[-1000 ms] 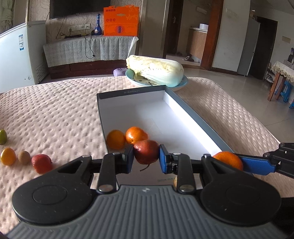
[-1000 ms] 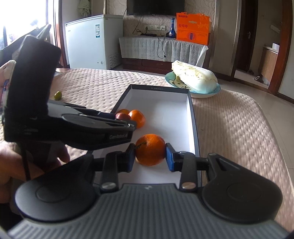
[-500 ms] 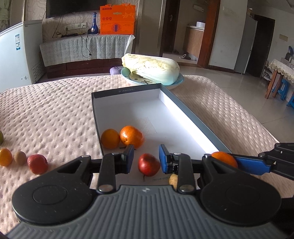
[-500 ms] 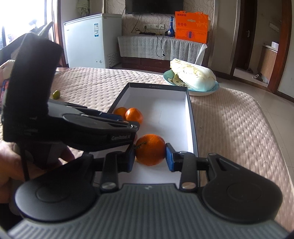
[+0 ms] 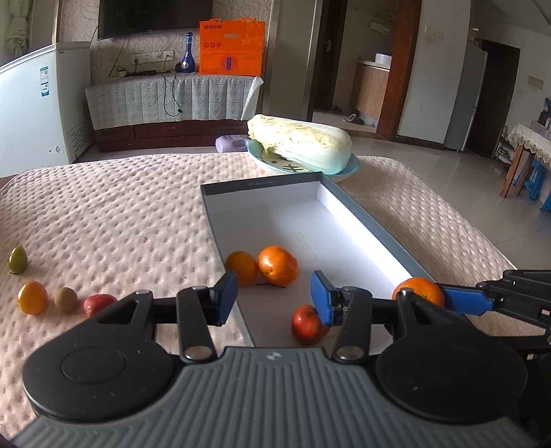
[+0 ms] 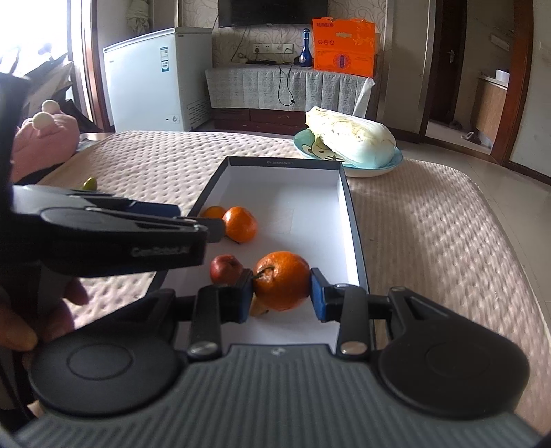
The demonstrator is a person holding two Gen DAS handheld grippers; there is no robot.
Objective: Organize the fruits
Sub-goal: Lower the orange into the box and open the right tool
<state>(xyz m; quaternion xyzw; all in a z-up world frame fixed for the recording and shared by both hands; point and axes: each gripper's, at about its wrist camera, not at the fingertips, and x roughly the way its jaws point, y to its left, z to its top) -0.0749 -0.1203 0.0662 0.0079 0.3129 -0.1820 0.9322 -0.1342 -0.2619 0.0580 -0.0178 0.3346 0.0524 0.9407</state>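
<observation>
The small red fruit (image 5: 306, 324) has dropped from the left gripper (image 5: 273, 298), whose jaws have just been opening and now stand wide and empty. It lies in the near end of the box (image 5: 365, 224). The right gripper (image 6: 280, 291) squeezes a tangerine (image 6: 281, 280) over the box; next, let it go there.

walls: patterned paper | floor: pale tiles (image 5: 430, 165) | white freezer (image 6: 158, 79) (window-lit) | wall television (image 5: 144, 15)
</observation>
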